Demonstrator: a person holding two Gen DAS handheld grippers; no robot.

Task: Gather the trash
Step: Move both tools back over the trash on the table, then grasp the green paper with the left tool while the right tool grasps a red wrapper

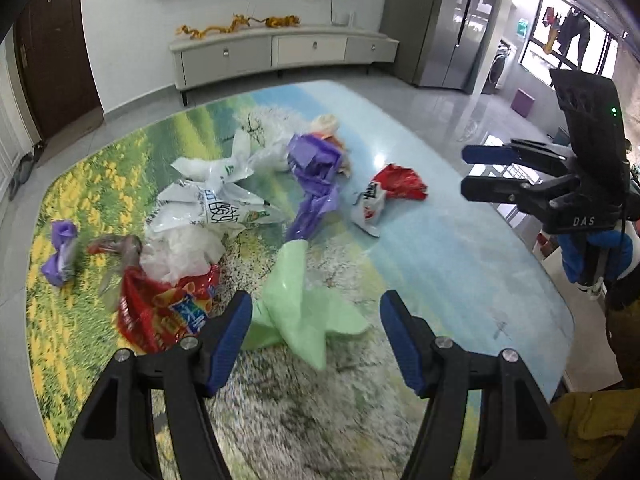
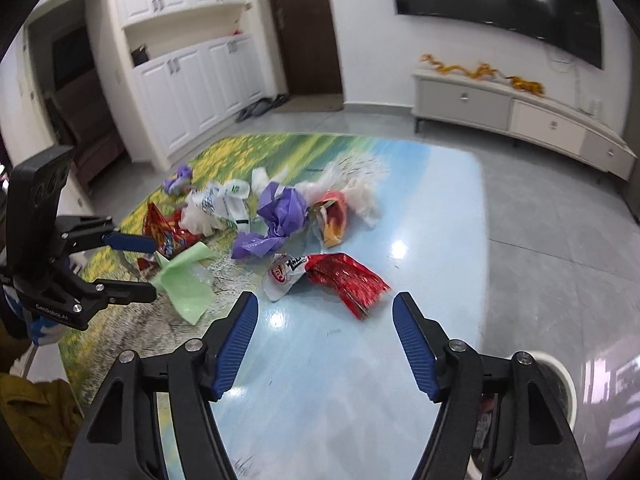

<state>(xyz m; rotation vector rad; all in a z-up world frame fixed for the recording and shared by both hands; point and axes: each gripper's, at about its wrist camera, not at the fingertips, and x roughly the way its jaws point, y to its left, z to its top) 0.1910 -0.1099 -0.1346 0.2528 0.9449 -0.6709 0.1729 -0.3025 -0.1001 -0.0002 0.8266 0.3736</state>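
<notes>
Green bag betw. open, empty left gripper tips.

You see: glossy table top; crinkled foil wrapper, shiny; thin green plastic bag, smooth; ribbed finger pads.

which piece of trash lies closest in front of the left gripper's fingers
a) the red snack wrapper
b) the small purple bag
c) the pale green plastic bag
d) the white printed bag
c: in the left wrist view the pale green plastic bag lies just ahead of the open left gripper, between its fingers; the other pieces sit farther off on the table.
</notes>
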